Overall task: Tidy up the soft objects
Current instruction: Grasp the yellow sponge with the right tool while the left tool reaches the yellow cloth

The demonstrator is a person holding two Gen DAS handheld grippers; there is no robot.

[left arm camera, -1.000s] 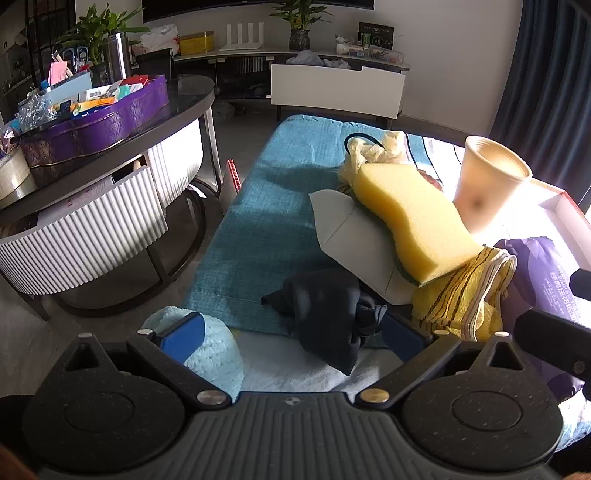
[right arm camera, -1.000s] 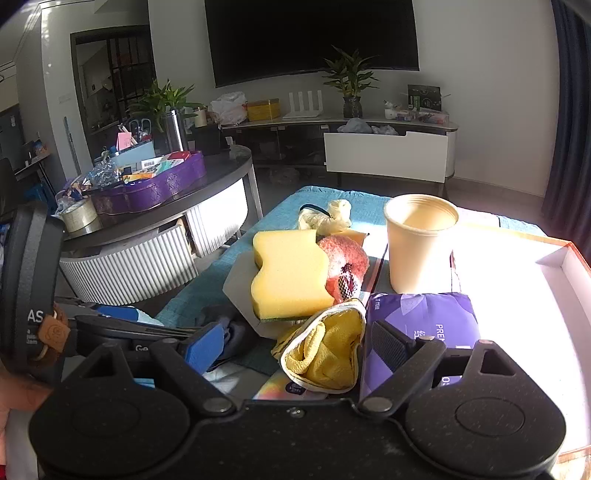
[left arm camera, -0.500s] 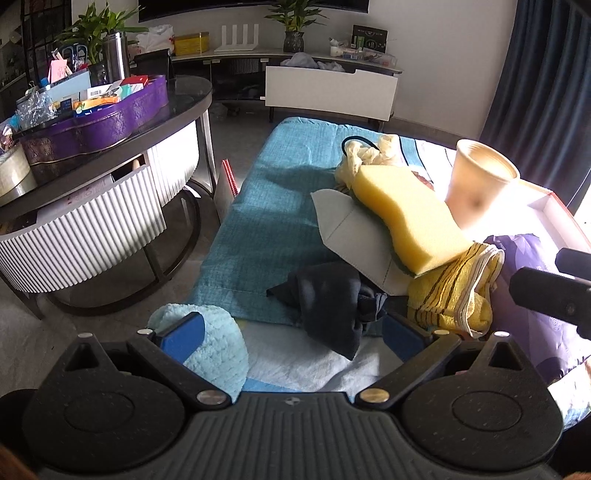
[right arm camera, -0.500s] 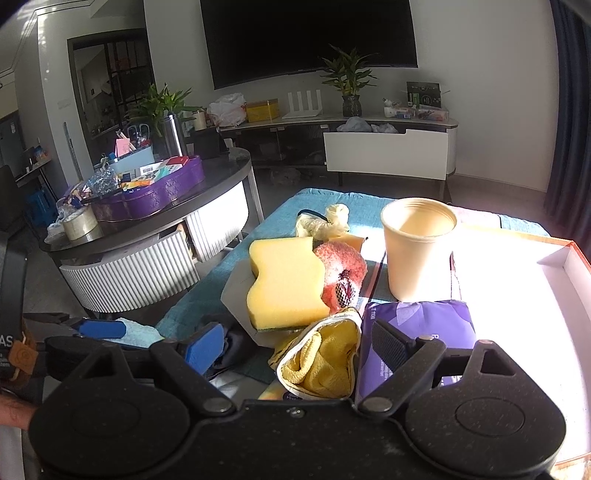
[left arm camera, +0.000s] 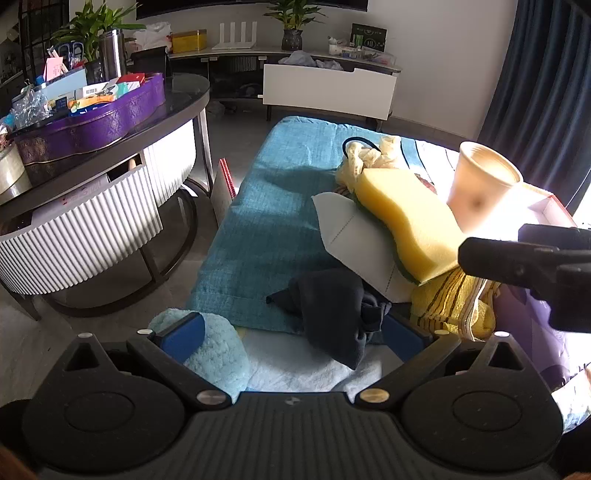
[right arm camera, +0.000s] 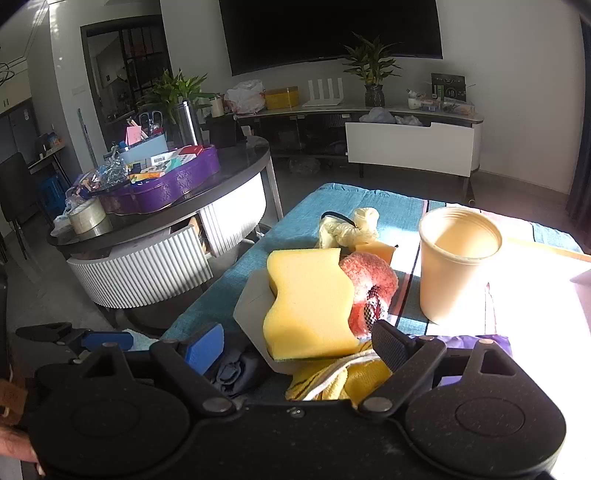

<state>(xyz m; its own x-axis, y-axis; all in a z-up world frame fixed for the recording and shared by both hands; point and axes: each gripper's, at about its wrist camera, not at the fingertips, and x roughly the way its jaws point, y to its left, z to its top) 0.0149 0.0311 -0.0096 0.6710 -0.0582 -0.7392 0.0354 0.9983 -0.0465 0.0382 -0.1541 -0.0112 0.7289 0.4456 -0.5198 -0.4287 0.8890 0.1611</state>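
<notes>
**Grippers over soft pile**

Left gripper [left arm camera: 291, 332]: jaws spread wide, straddling dark cloth [left arm camera: 334, 314] beside light-blue towel [left arm camera: 218, 349]. Right gripper [right arm camera: 295, 345]: jaws apart above yellow striped cloth [right arm camera: 332, 380]. Yellow sponge [right arm camera: 310, 302] resting on grey mask [left arm camera: 354, 243], near paper cup [right arm camera: 456, 262].

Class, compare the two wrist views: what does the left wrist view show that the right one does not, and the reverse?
Only the left wrist view shows the light blue fluffy cloth beside the left gripper. Only the right wrist view shows the pink puff, the tape roll and the dark screen. Both show the yellow sponge, the paper cup and the striped yellow cloth.
</notes>
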